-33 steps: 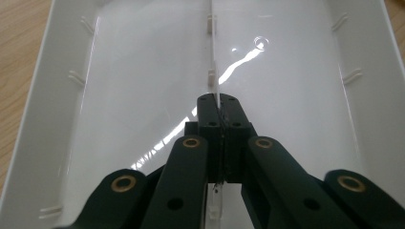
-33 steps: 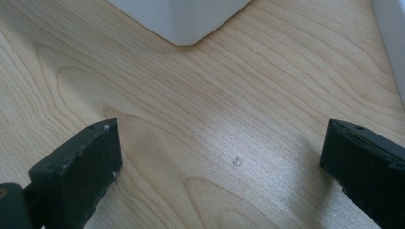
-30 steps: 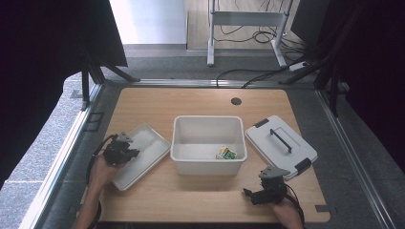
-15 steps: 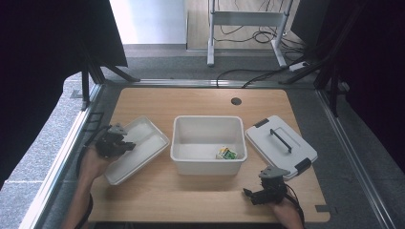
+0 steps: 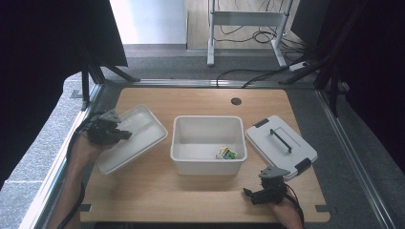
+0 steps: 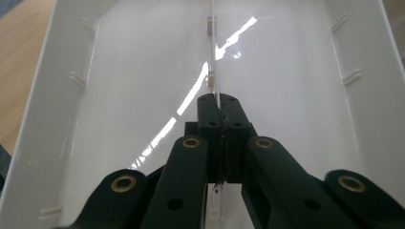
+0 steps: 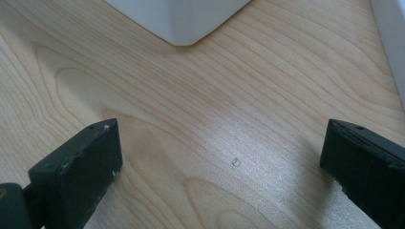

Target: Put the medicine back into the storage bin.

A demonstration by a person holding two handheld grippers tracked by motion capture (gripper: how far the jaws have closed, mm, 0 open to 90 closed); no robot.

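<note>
Wooden bench (image 5: 200,191) seen from above, with a white open bin (image 5: 208,143) sitting at its centre. A small green-and-yellow packet (image 5: 226,153) is lying inside the bin, toward its 4 o'clock corner. At 3 o'clock of the bin, just beside it, a white lid (image 5: 281,145) with a dark handle and dark latches is lying flat on the bench. At 9 o'clock of the bin, a shallow white tray (image 5: 136,138) is sitting at an angle, its near corner close to the bin wall; whether it is fully resting on the bench or partly lifted cannot be told. The left claw (image 5: 123,134) is reaching in from 9 o'clock, over the tray's left edge, held by the person's left hand (image 5: 86,145). In the left gripper view the left claw (image 6: 218,102) is pinching a thin clear divider (image 6: 213,57) that is running down the middle of the tray (image 6: 296,95), jaws closed tight on it. The right claw (image 5: 248,193) is hovering low at 5 o'clock of the bin, near the bench's front edge. In the right gripper view the right claw (image 7: 219,157) is standing wide open over bare wood (image 7: 200,95), holding nothing, with a bin corner (image 7: 179,21) at 12 o'clock.
</note>
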